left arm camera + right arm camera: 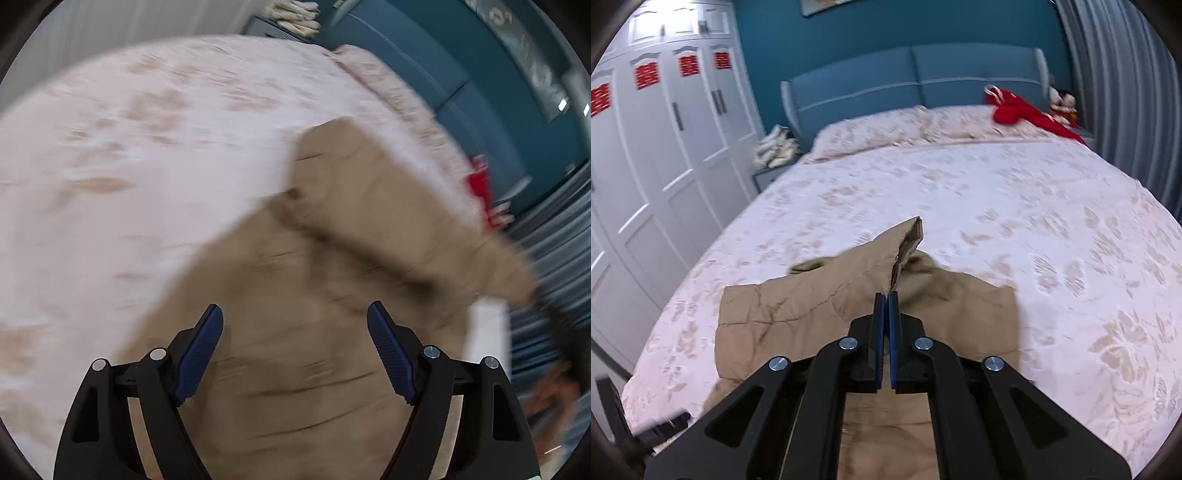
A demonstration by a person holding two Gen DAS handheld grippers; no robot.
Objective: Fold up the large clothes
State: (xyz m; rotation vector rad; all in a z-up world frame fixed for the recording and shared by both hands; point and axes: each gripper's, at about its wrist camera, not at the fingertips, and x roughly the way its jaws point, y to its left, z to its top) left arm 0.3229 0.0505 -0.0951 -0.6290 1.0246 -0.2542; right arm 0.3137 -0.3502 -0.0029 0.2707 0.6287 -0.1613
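Fabric from the tan garment (820, 306) sits pinched in our right gripper (886, 295), lifting a fold off the bedspread (1015, 206), likely to carry it across. Our left gripper (295, 314) hangs above the garment, jaws apart and empty. We can read no label.

The bed (960, 192) is covered by a pale pink bedspread (1015, 221) printed with faded tan flowers, and it is backed by a blue padded headboard (916, 77). Two pillows (886, 129) in the same floral cloth are laid side by side against the headboard. A red garment (1023, 110) is left on the pillow at the far right corner. A tan quilted garment (812, 306) is spread on the near part of the bedspread, with one sleeve (886, 247) raised off the surface.
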